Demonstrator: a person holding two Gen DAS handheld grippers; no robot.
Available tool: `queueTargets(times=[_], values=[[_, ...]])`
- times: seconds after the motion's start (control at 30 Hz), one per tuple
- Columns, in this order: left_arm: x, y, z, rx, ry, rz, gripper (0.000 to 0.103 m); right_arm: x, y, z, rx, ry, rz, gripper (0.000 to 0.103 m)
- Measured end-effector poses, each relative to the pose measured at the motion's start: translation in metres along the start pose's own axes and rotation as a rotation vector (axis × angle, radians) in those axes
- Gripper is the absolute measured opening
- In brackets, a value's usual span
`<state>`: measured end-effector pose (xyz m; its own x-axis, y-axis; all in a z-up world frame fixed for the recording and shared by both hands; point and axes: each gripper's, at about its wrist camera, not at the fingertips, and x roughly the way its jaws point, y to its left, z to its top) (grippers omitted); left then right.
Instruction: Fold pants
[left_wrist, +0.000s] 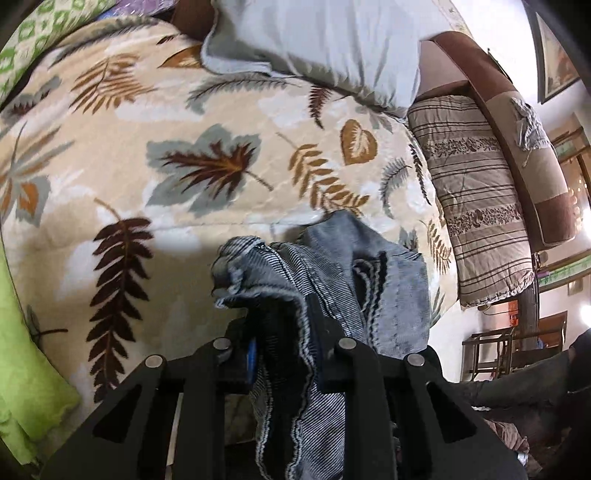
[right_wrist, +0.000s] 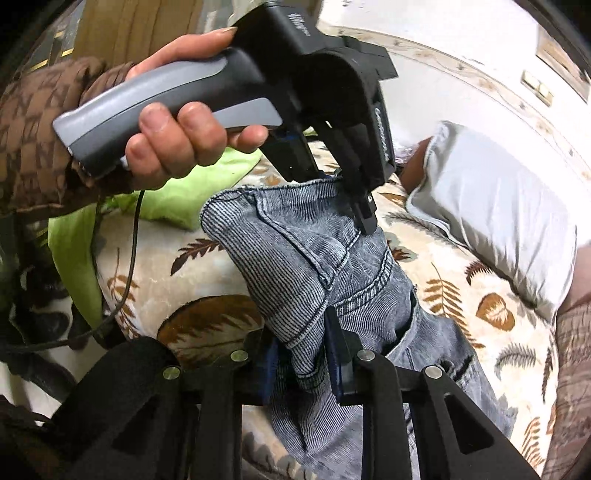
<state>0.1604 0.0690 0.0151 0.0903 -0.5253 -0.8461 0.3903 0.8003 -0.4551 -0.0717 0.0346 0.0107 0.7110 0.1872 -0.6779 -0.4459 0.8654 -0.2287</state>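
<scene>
Both grippers are clamped on the pants (right_wrist: 314, 266) and hold them up off the bed (left_wrist: 155, 122). The left gripper (left_wrist: 284, 314) pinches a bunched fold of the grey striped denim, which spills forward over its fingers and hangs down between them. The right gripper (right_wrist: 306, 354) grips a fold lower on the same garment, near a seam and what looks like a pocket edge. In the right wrist view the left gripper (right_wrist: 364, 218), carried by the left hand (right_wrist: 177, 122), bites the top hem just above and beyond it.

To do this lift well, keep both grips firm and raise the two hands evenly, so the cloth hangs straight rather than twisting. Spread them apart until the edge between them goes taut. The legs probably trail below, out of view, so clear the bed before laying the pants flat.
</scene>
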Motion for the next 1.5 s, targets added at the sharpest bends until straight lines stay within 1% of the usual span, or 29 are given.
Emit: queueTargets(times=[0.17,0.4,0.53,0.67,0.83,1.03,1.33,1.5], values=[[0.001,-0.032,0.006,0.051,-0.01,0.017,0.018,-0.016,-0.023,-0.008,0.08,-0.021,0.012,0.022],[0.01,-0.073,0.011,0.118,0.001,0.035,0.018,-0.032,-0.048,-0.022,0.175,-0.033,0.018,0.022],[0.018,-0.097,0.011,0.158,0.012,0.041,0.018,-0.04,-0.062,-0.033,0.225,-0.034,0.022,0.022],[0.03,-0.121,0.01,0.194,0.023,0.04,0.018,-0.047,-0.08,-0.048,0.304,-0.029,0.043,0.022],[0.055,-0.148,0.01,0.234,0.052,0.046,0.018,-0.05,-0.102,-0.068,0.401,-0.018,0.069,0.022],[0.089,-0.169,0.01,0.249,0.109,0.063,0.018,-0.048,-0.122,-0.091,0.489,0.007,0.094,0.022],[0.133,-0.199,0.009,0.29,0.179,0.114,0.018,-0.045,-0.15,-0.124,0.611,0.036,0.13,0.022],[0.155,-0.209,0.007,0.314,0.21,0.159,0.019,-0.039,-0.169,-0.146,0.716,0.055,0.185,0.024]])
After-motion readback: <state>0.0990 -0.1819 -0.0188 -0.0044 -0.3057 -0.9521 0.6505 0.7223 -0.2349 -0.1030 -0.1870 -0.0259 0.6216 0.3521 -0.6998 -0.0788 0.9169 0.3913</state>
